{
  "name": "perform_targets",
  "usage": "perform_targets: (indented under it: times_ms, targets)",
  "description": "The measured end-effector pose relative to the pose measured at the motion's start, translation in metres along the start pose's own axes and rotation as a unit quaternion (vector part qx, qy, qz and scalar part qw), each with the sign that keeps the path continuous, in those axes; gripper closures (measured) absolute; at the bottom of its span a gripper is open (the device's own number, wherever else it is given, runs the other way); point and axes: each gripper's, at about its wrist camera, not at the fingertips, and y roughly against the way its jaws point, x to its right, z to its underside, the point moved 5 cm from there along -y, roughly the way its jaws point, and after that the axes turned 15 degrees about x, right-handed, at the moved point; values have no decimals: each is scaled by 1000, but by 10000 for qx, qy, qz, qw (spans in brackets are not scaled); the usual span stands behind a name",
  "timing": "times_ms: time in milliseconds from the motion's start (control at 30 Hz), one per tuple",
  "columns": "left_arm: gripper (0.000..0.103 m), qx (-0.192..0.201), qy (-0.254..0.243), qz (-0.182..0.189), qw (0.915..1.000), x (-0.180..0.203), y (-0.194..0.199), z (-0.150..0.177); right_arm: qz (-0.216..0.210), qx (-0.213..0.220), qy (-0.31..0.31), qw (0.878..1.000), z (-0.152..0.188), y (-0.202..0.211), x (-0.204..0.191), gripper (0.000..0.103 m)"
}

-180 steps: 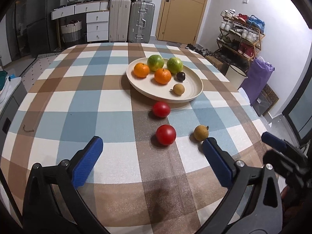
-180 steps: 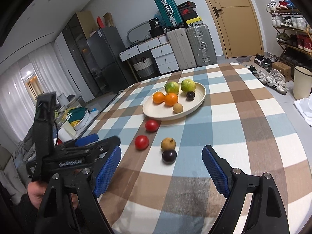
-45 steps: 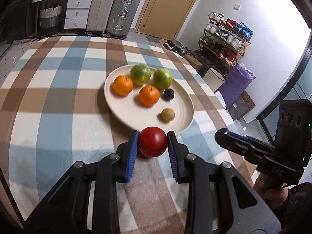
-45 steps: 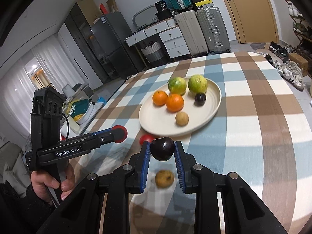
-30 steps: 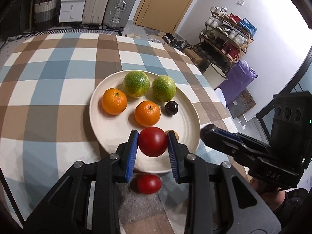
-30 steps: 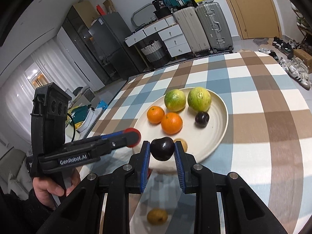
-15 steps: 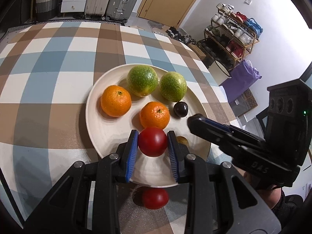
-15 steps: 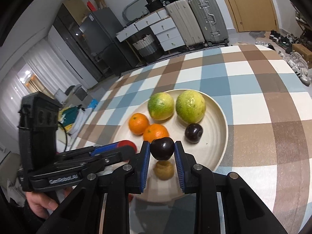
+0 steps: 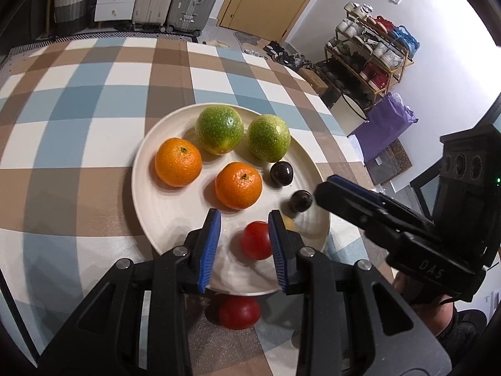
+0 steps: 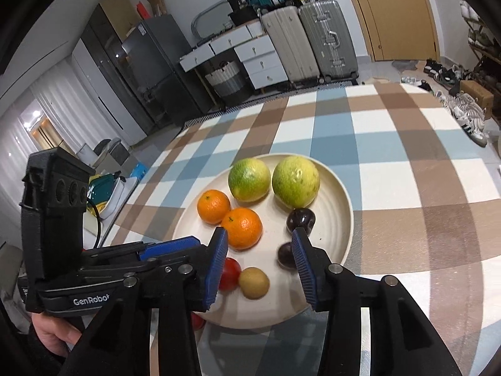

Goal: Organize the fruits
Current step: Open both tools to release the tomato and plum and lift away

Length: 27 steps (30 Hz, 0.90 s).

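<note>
Fruits fill the round cream plate (image 9: pixel 147 169) on the checked tablecloth (image 9: pixel 78 100): I count two green citrus, one (image 9: pixel 219 130) beside the other (image 9: pixel 268 138), two oranges, one (image 9: pixel 178 161) toward the left rim and one (image 9: pixel 238 185) nearer the middle, two dark plums (image 9: pixel 281 173) (image 9: pixel 300 201), one small brown fruit (image 10: pixel 254 282) and one red tomato (image 9: pixel 256 240). A second tomato (image 9: pixel 239 311) sits on the cloth just off the plate's near rim.

My left gripper (image 9: pixel 244 250) hangs low over the near part of the plate, its blue ribbed pads spread; the tomato lies between them with a clear gap on the left side, and I cannot tell if the right pad touches it. My right gripper (image 10: pixel 259 266) reaches in from the other side, its pads parted as well. The nearer plum (image 10: pixel 285 255) looks motion-blurred beside the right pad, so I cannot say whether it rests on the plate. The brown fruit lies between the two pads, below them.

Both citrus skins are pebbled, the oranges finely dimpled, and the tomatoes and plums smooth and glossy. The plate is matte with faint concentric ridges.
</note>
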Motion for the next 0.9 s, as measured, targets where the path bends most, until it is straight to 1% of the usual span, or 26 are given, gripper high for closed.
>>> perform_targets:
  times_ms: [533,700,767,833,900]
  targets:
    - [76,318,-295,-465,9980,3,46,7,-6,328,29,9995,-5,37,-14,56]
    - [75,371,-348,-558,9971,7,59,12,20,416,51,9991,-3,50,-16,54]
    - [75,397,-342,-549,9971,9,65,16,40,426,42,9991,0,55,-16,51]
    - [72,422,-356,-549,9970,11,68,19,64,411,36,9991,4,58,-16,45]
    - [64,434,-380,-568,9967,13,73,24,66,406,31,9992,8,61,-16,44]
